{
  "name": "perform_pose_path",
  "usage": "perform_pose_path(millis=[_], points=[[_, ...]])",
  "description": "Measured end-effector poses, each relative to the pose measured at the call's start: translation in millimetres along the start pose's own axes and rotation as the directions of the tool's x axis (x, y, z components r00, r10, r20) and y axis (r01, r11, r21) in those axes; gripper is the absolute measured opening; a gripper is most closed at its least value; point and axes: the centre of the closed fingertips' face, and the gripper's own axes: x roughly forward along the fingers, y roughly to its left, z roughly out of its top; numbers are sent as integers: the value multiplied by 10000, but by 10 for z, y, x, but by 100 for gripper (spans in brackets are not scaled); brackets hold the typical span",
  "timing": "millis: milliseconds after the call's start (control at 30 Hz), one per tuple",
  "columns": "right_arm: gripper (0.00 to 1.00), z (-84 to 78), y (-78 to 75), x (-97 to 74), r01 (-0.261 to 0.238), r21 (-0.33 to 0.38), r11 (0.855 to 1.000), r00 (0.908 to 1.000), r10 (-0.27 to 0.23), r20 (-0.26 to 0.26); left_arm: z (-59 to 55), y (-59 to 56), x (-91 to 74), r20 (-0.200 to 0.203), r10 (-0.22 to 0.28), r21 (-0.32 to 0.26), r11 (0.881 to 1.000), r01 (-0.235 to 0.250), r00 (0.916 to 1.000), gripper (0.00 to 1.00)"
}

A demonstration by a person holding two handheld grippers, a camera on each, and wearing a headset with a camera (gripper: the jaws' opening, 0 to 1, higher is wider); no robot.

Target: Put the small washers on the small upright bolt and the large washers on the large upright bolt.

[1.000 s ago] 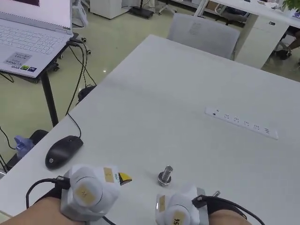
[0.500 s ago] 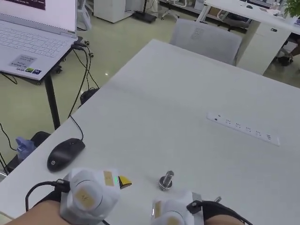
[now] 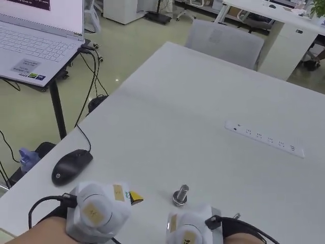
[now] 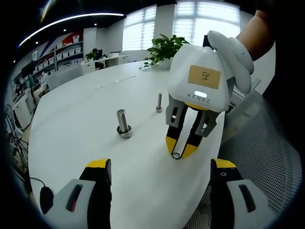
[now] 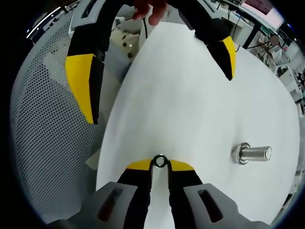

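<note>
1. Small washer (image 5: 156, 161) is pinched in the nearly closed right gripper (image 5: 160, 165), low over the desk (image 3: 203, 101) edge, not yet on the small upright bolt (image 4: 159, 102).
2. Large upright bolt (image 4: 123, 123) appears ringed at its base, likely by washers already placed.
3. Left gripper (image 4: 159, 167) gapes wide, holding nothing.
4. Since a second ago, bolts and grippers have barely moved; the headset view itself has shifted.

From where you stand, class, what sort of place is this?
Most likely an open-plan office: a laptop beside a white table, a computer mouse and a power strip on it, and an office chair beyond.
</note>
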Motion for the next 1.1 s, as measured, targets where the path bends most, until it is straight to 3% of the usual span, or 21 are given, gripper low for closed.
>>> perform_pose_path(millis=[267, 600, 1100], points=[[14, -120, -103, -141, 199, 630, 9978, 9997, -209, 160, -13, -7, -5, -102, -33, 54, 10000, 34, 9999, 85], [13, -361, -258, -498, 726, 1239, 9896, 9972, -743, 89, 66, -35, 20, -107, -119, 215, 9997, 121, 9999, 85], [13, -878, -530, -1030, 1615, 2784, 9468, 9857, -1687, 19, 127, -105, 73, -169, -184, 504, 9985, 193, 9997, 90]])
